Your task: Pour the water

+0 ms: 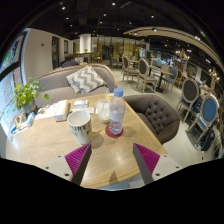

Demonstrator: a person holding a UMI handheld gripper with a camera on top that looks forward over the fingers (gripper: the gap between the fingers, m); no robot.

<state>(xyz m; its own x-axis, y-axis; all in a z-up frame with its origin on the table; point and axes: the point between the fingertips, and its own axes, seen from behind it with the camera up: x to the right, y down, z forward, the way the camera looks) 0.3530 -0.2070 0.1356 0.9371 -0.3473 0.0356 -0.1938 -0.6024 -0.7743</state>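
Light: warm, dim, from small ceiling spots [112, 5] far beyond the fingers.
Distortion: strong fisheye bending at edges.
Focus: sharp nearby.

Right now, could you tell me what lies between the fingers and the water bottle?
Only bare wooden table, as the gripper view shows; the open fingers stop short of the water bottle.

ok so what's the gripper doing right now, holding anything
gripper: jaws open, holding nothing; the water bottle and the cup stand on the table just ahead of it.
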